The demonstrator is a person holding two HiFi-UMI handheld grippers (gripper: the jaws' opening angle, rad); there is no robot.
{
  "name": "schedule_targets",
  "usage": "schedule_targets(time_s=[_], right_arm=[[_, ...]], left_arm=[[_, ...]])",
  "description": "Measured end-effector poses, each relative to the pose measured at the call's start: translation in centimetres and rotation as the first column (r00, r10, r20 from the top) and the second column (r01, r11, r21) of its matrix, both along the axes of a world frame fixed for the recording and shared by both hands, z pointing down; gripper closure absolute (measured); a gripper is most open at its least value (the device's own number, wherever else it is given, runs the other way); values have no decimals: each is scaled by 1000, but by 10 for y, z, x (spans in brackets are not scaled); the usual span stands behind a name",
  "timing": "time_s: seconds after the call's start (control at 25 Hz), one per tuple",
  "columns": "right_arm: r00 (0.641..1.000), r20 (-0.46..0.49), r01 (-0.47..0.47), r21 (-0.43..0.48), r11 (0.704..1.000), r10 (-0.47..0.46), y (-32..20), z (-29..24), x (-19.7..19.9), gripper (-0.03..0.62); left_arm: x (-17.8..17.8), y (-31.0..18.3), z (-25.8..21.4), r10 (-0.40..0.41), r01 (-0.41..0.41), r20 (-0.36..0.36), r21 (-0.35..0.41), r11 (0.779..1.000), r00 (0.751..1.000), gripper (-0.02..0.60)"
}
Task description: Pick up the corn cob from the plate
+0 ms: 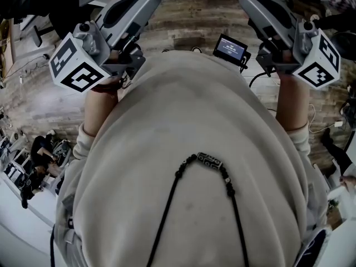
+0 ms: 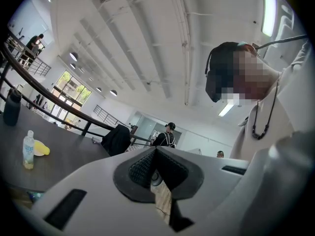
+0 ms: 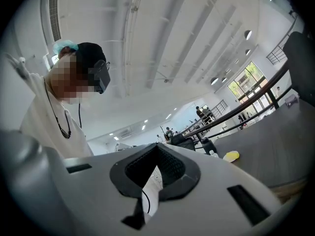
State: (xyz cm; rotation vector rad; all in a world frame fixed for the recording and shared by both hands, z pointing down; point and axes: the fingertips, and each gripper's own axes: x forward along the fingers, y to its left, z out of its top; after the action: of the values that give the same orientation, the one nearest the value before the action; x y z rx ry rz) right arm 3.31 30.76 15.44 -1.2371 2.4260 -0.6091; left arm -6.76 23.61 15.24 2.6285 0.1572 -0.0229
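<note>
Closest thing in the head view is just the person's own cream sweatshirt [image 1: 189, 121] and a bead necklace [image 1: 208, 161], so nothing is near the job yet. The two tools sit up at chest height, at about 10 and 2 o'clock, with bare wood floor [image 1: 189, 15] past them.

The left gripper [image 2: 156, 151] has its jaws clenched tip to tip with nothing between them. Same for the right gripper [image 3: 157, 146]: pinched closed and empty. My guess is that's a carry pose, jaws tucked closed and pointing roughly level so they don't snag on the way over.

Further out is a dark worktop [image 2: 64, 151]. Way off at 3 o'clock in the right gripper view there's a small yellow lump [image 3: 230, 156] lying on it, which I'm taking for the corn cob. It's too tiny to say whether the plate is under it.

In the left gripper view the same yellow bit shows at 9 o'clock, just beside a clear bottle [image 2: 28, 150]. I'd keep the reach off that bottle's side.

Room-wise, the worktop looks mostly bare around it. A dark railing [image 2: 49, 109] runs behind the far edge, so I'd come in from the near edge. The jaws need to open first.
</note>
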Motion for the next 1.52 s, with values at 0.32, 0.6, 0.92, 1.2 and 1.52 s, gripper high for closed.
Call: schedule_targets(time_s=[0.32, 0.6, 0.92, 1.2, 1.52], right_arm=[[993, 112, -35, 25, 999, 32, 1, 8, 24, 579], [993, 114, -14, 88, 996, 4, 1, -1, 20, 578], [993, 50, -107, 90, 990, 103, -27, -16, 23, 577], [981, 31, -192, 104, 976, 190, -59, -38, 24, 577], [961, 12, -276, 70, 959, 276, -88, -33, 34, 576]], left_arm=[[3, -4, 3, 6, -7, 63, 13, 1000, 998, 580], [5, -20, -6, 72, -73, 25, 20, 997, 997, 580], [30, -49, -8, 185, -185, -63, 5, 983, 981, 580], [41, -82, -14, 274, -275, -114, 1, 961, 955, 580], [49, -103, 1, 387, -387, -101, 15, 922, 917, 580]])
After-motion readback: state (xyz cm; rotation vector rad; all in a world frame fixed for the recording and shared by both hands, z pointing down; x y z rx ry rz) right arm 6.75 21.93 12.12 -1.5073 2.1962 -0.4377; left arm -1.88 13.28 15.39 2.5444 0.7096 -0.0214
